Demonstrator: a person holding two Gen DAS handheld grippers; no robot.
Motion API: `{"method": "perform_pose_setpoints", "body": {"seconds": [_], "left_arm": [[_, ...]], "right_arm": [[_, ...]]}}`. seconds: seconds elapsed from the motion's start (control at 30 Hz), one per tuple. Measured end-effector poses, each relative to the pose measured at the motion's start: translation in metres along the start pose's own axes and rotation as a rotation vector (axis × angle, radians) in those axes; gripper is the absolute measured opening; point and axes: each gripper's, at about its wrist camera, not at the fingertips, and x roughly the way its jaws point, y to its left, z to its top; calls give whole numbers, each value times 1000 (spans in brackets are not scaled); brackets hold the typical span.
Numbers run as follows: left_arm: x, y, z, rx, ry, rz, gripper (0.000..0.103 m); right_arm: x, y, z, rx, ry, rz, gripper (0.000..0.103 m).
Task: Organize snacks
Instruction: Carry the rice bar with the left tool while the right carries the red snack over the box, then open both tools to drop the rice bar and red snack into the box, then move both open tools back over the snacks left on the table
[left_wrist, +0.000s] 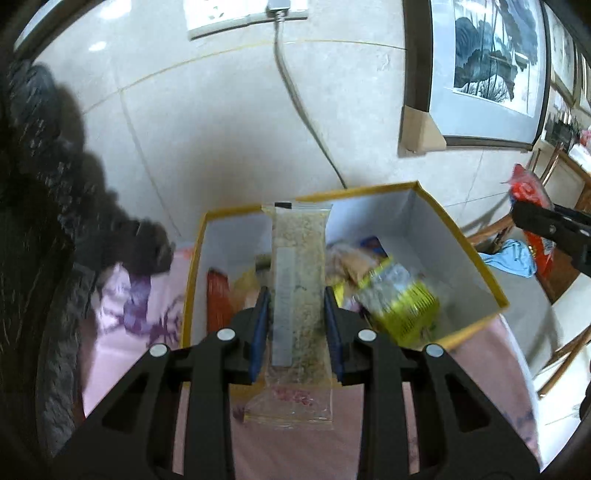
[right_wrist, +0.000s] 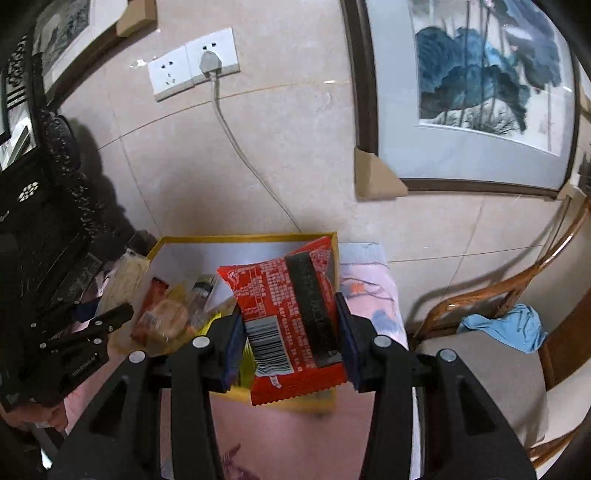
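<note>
- My left tongs are clamped narrow on a long clear packet of pale grain snack; both blue pads press its sides, and its far end reaches up over the back rim of the box.
- My right tongs grip a red snack packet across its width, barcode and dark band facing me, the packet tilted a little.
- The yellow-rimmed box with white inner walls sits on a table under a pink floral cloth, hard against the tiled wall at the table's back edge.
- Inside the box I see an orange-red packet along its left wall, a yellow-green packet towards the right, blurred, and some brownish wrapped pieces near the back.
- Both packets I hold are above the box, clear of its contents as far as I can tell.
- From the right camera the left tongs show at the left edge with the clear packet beside the box's left rim.
- A grey cable drops from a wall socket to behind the box.
- A framed painting leans on the wall to the right; a chair with a blue cloth stands beyond the table's right edge.
</note>
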Motion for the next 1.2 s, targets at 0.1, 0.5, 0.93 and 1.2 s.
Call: {"method": "perform_pose_setpoints", "body": {"seconds": [0.1,0.5,0.93,1.2], "left_arm": [[16,4,14,14,14,8,28],[23,21,19,131,-60,313,101],[-37,41,-17,-12,13,188,101],[-83,57,-46,-70,7,196,101]], "right_arm": [[20,6,15,-1,7,21,45],[53,36,46,-159,84,-52,102],[-85,70,-2,-270,7,-12,102],[-142,73,-25,-243,-37,10,102]]}}
